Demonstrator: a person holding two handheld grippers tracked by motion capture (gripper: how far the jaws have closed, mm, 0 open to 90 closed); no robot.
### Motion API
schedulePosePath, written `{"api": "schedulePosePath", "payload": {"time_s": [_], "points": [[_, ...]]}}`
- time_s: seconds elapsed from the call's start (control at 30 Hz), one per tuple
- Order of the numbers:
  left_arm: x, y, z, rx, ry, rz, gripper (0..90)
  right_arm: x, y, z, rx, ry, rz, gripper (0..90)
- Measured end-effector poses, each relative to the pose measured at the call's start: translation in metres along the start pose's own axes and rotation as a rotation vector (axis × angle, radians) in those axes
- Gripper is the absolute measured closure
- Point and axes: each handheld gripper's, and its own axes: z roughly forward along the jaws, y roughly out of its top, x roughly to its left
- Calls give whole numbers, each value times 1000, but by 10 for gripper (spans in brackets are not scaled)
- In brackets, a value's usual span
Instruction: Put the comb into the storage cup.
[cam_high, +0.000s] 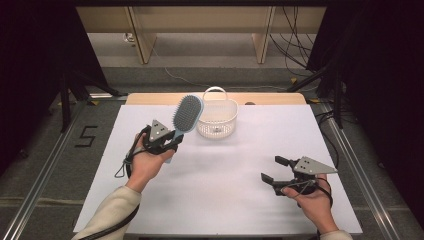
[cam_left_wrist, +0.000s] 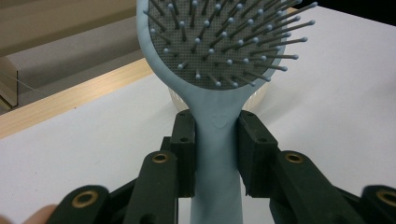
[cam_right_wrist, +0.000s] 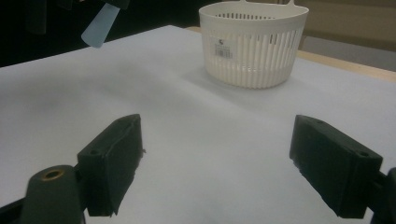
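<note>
Spread and idling low over the white surface (cam_high: 225, 180), the right gripper (cam_high: 272, 170) is waiting while the left gripper's (cam_high: 172, 145) fingers (cam_left_wrist: 184, 149) are pinching a blue hairbrush (cam_high: 186, 117) by its handle, head angling up toward the nearby white basket (cam_high: 217, 120).

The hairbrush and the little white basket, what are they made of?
The hairbrush looks like smooth, matte pale-blue plastic, with a dark, finely dotted pad that may be rubber; its thin pins have pale ball tips. The basket looks like moulded white plastic: thin upright slats, a slight sheen and a barcode sticker.
</note>
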Motion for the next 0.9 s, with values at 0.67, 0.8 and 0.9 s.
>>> {"api": "schedulePosePath", "payload": {"time_s": [0.67,0.8,0.9], "points": [[-6,9,9,-13,-11,-1,699,0,0,0,-1,0,1,183],[-7,12,10,-18,-13,-2,699,0,0,0,-4,1,2,182],[-7,13,11,-23,-15,-3,699,0,0,0,-2,1,2,182]]}}
